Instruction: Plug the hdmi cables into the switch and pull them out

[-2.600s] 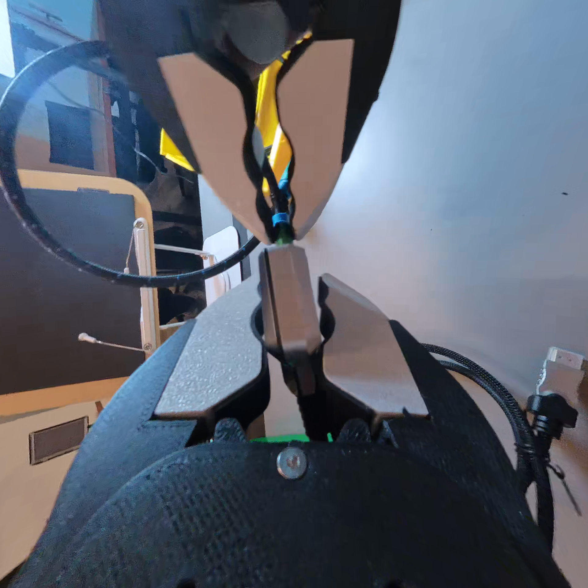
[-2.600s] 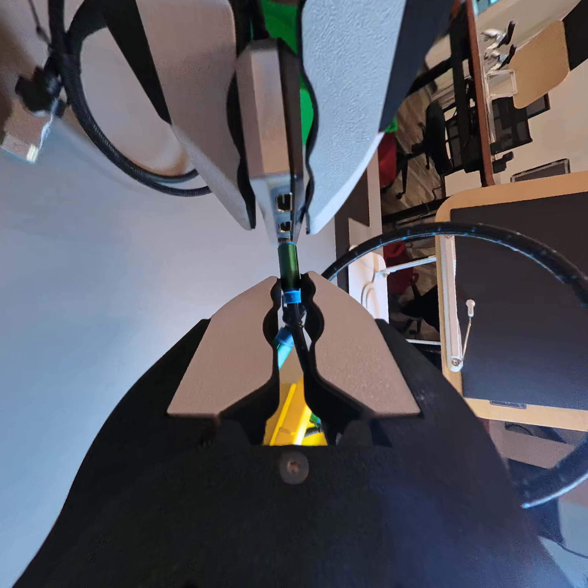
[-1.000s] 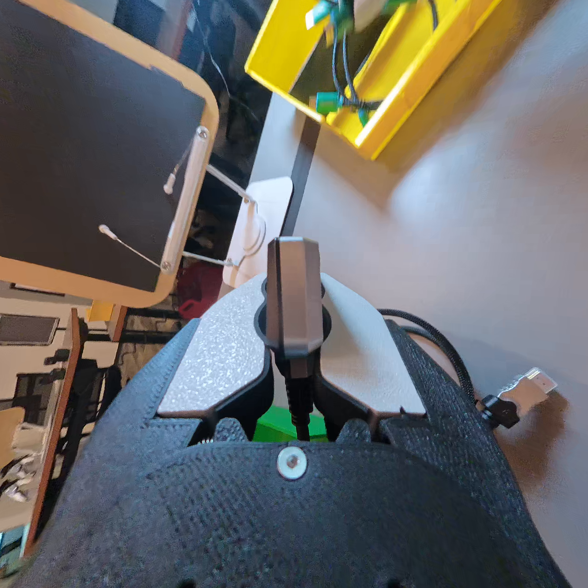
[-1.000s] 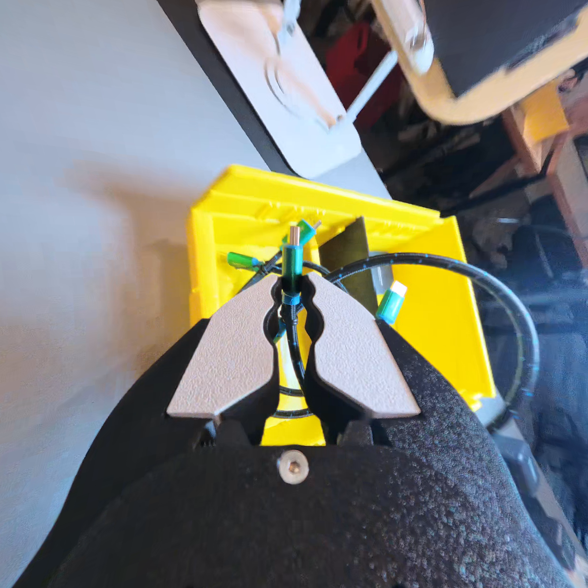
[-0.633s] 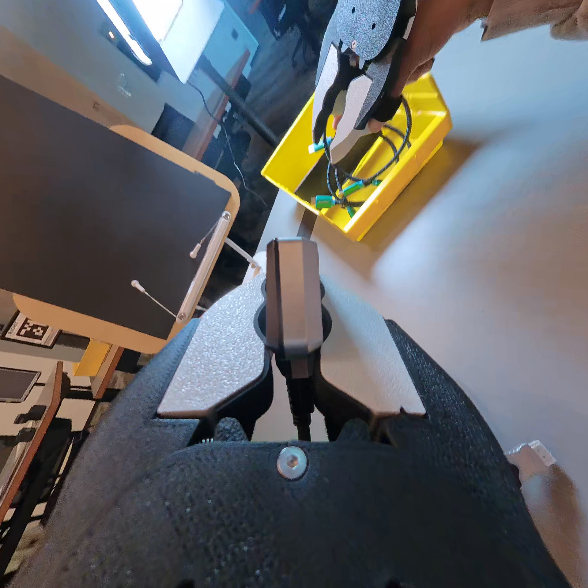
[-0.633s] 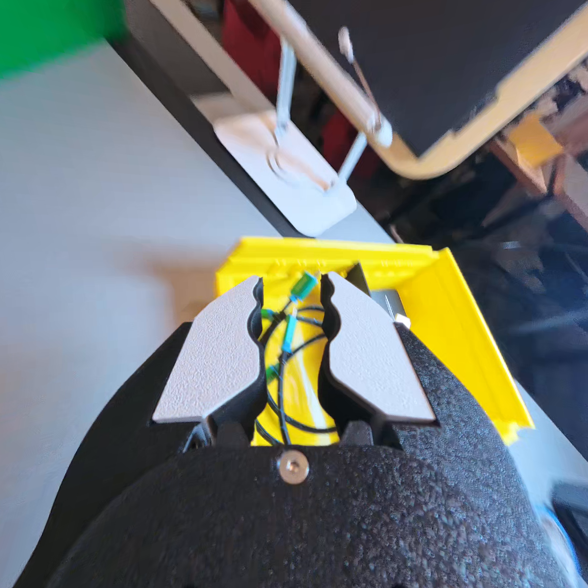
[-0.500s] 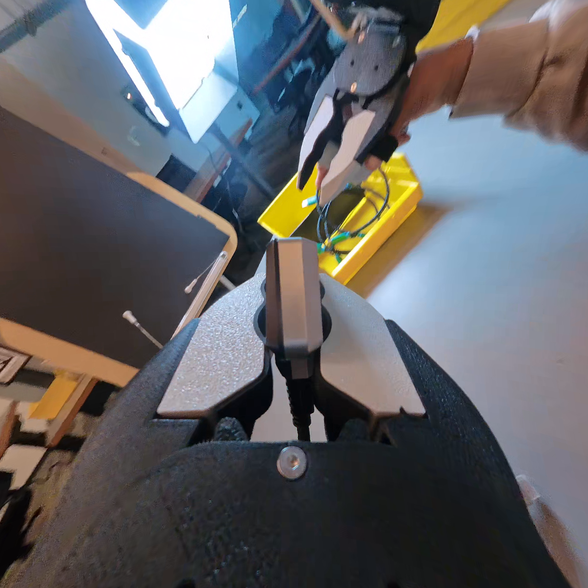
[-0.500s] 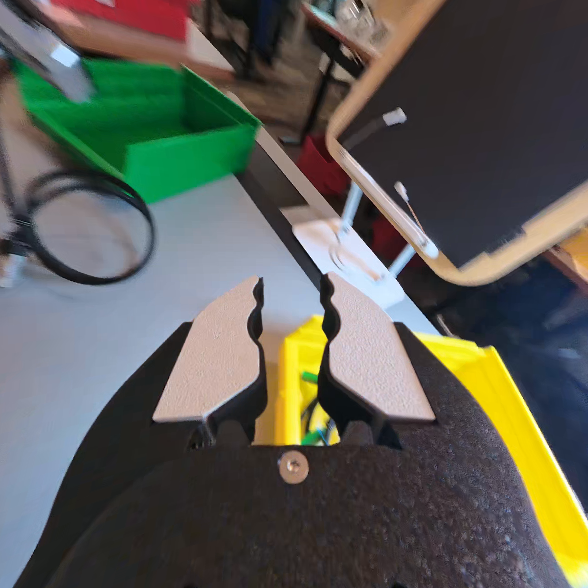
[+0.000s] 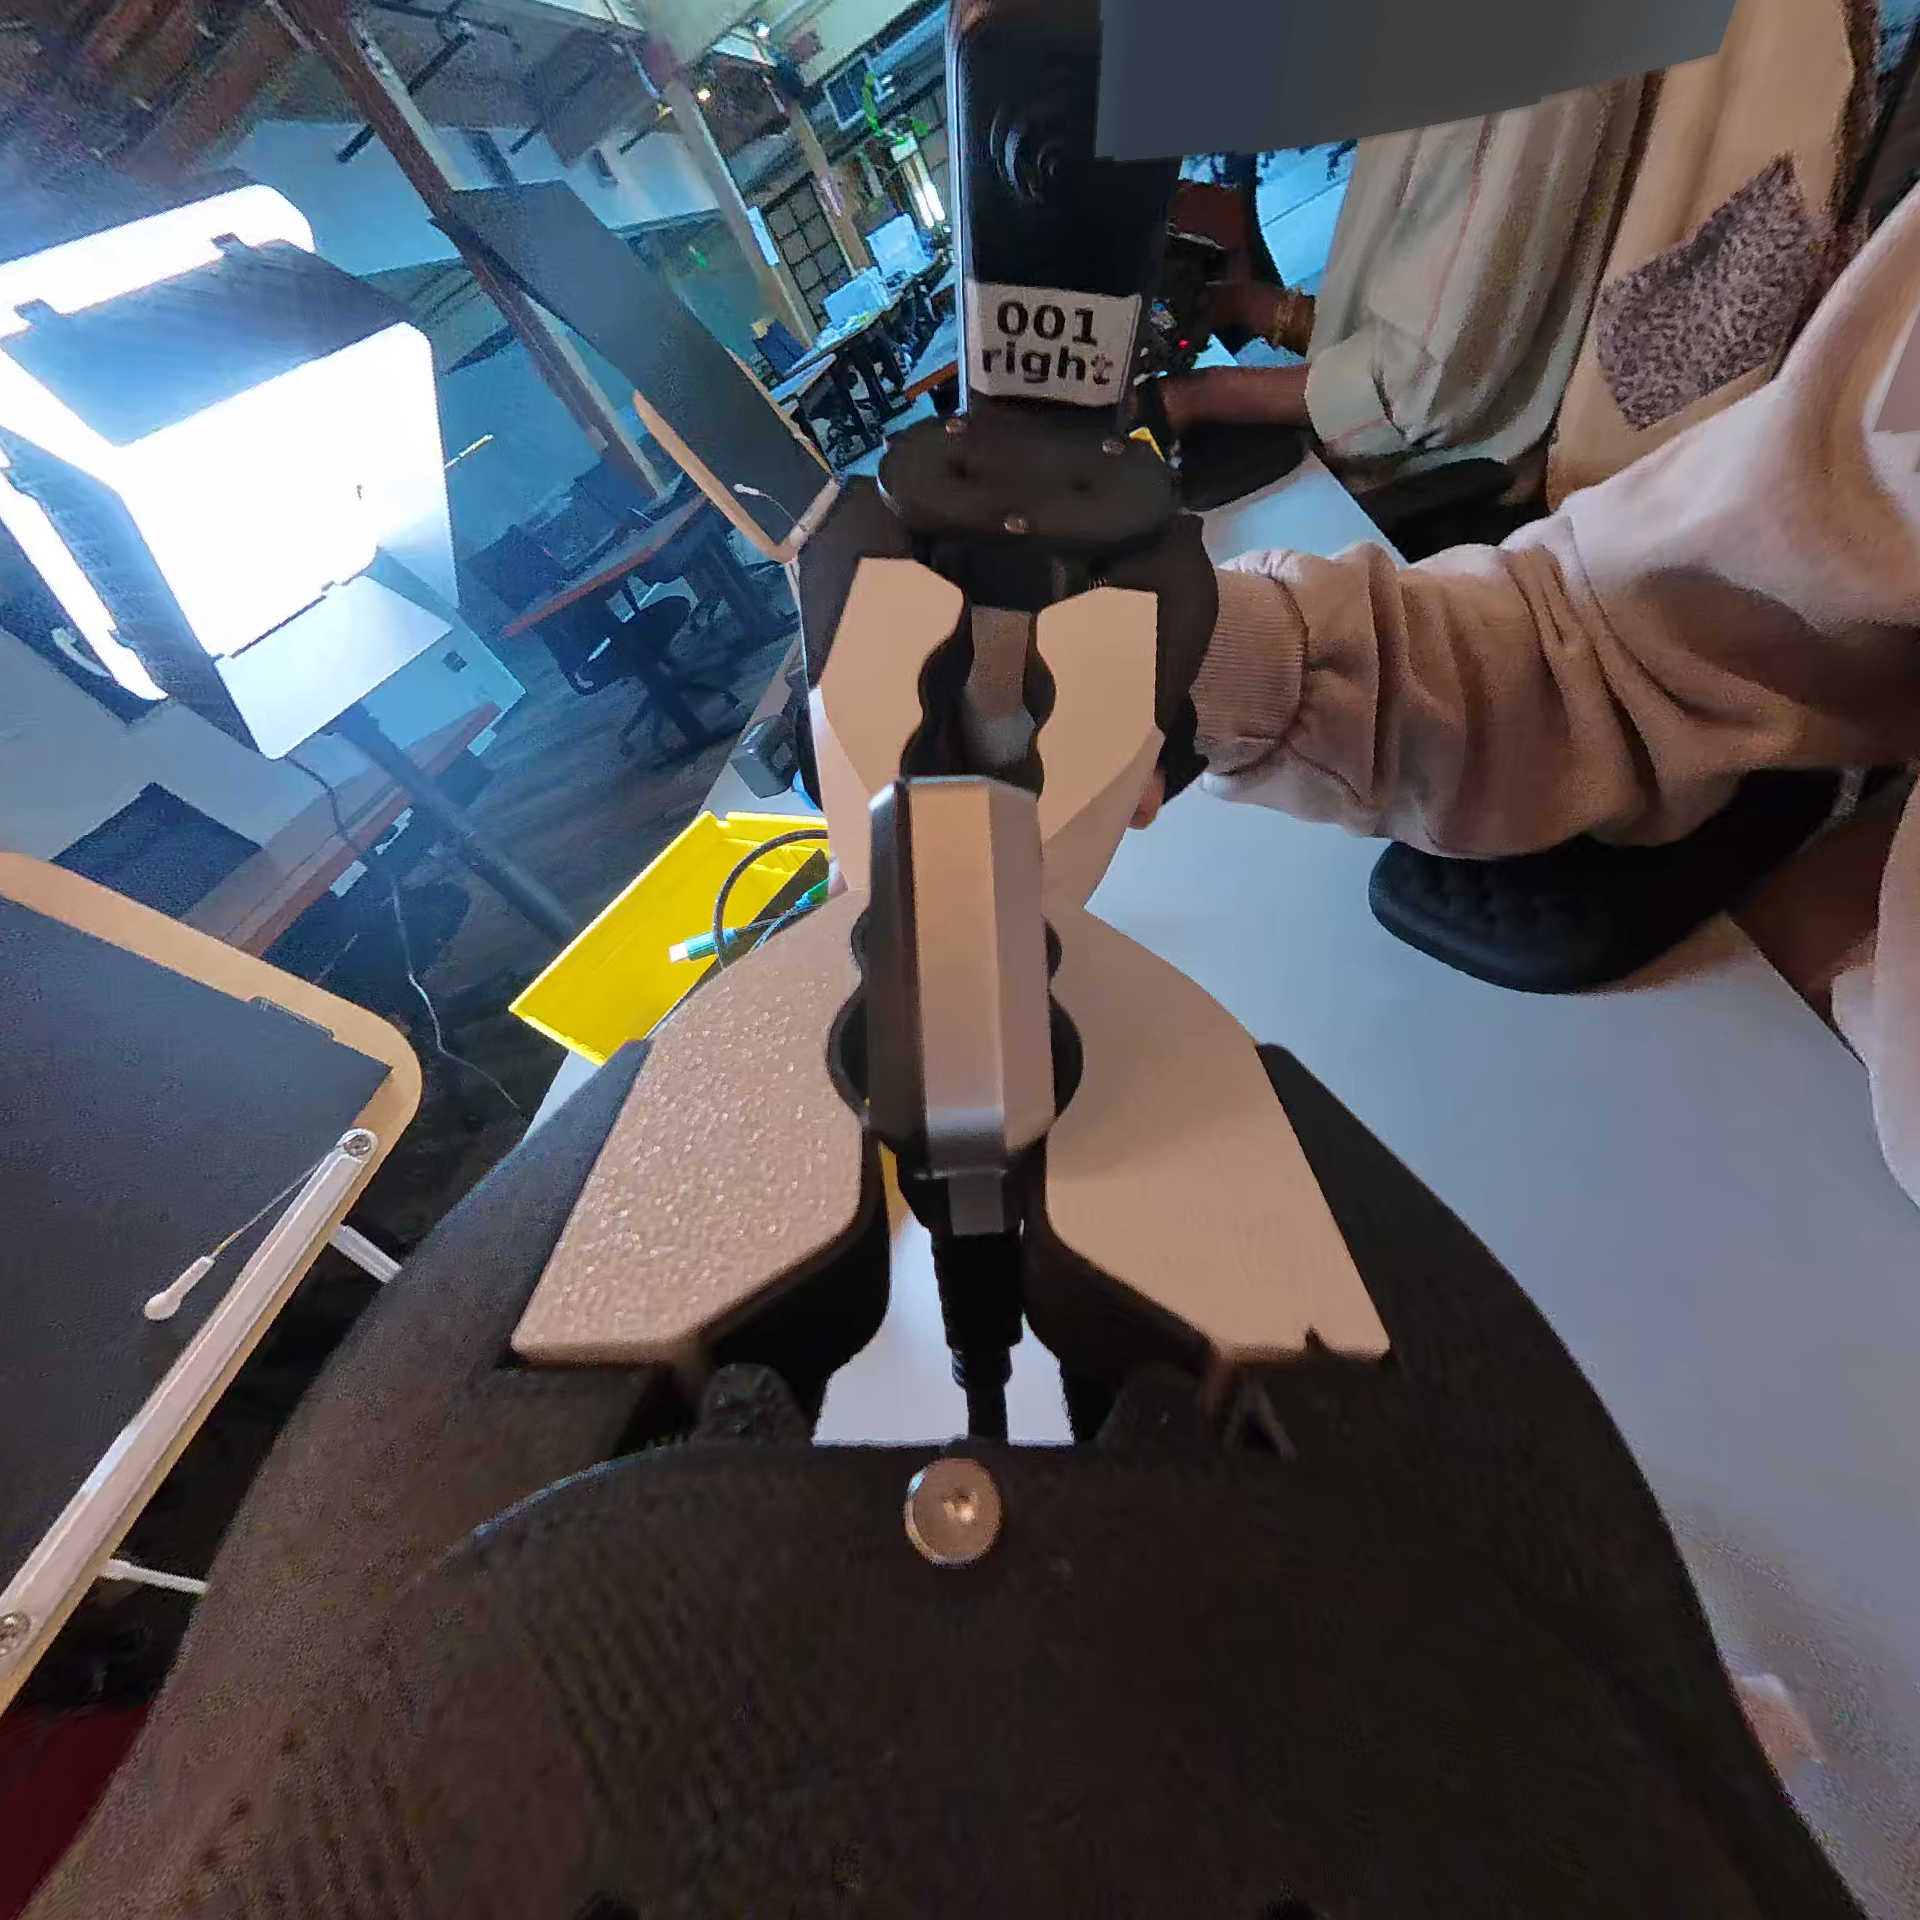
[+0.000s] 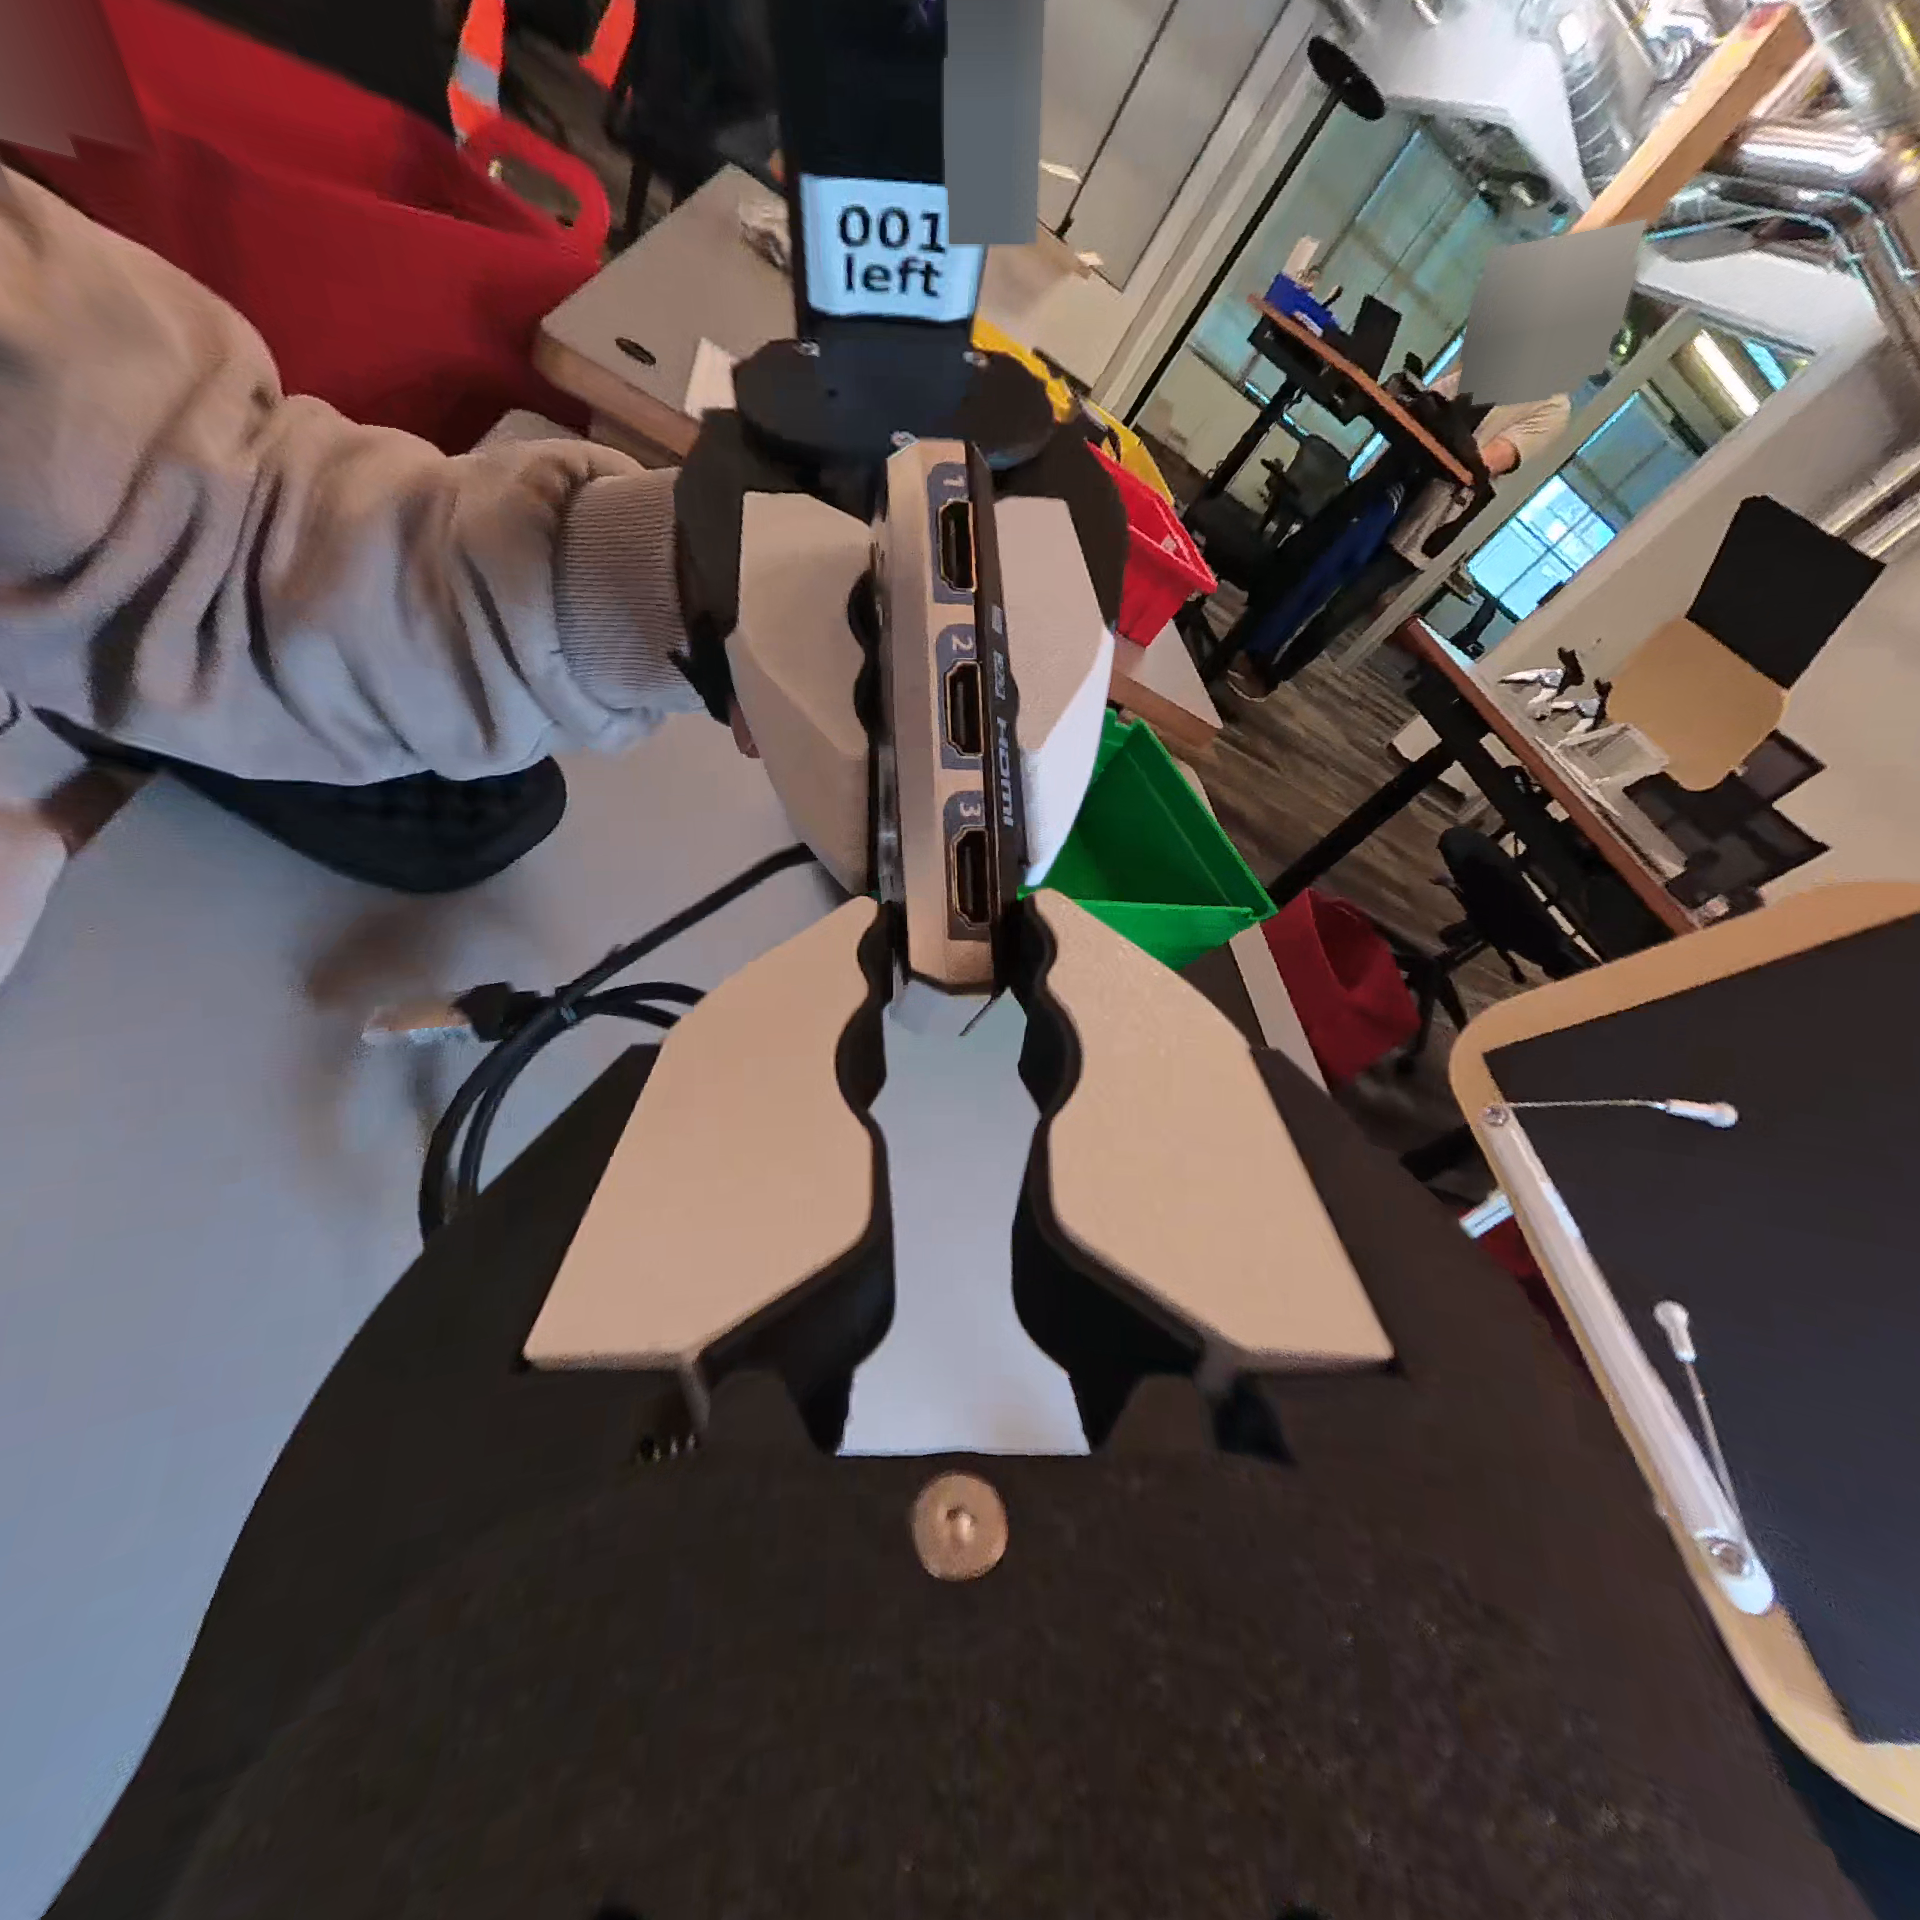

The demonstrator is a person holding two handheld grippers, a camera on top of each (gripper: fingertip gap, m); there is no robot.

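the switch (image 9: 961,966) is silver-grey with a black edge, and its cable (image 10: 540,1023) is black. the yellow bin (image 9: 634,951) holds black cables with green and light blue plugs, and the other bin (image 10: 1153,842) is green. the table (image 9: 1558,1143) is pale grey, and the sleeve (image 9: 1507,665) is beige.

Count: one switch (image 10: 951,717) with three ports; two grippers, left (image 9: 954,971) and right (image 10: 951,935); one yellow bin (image 9: 623,956); one green bin (image 10: 1153,862)
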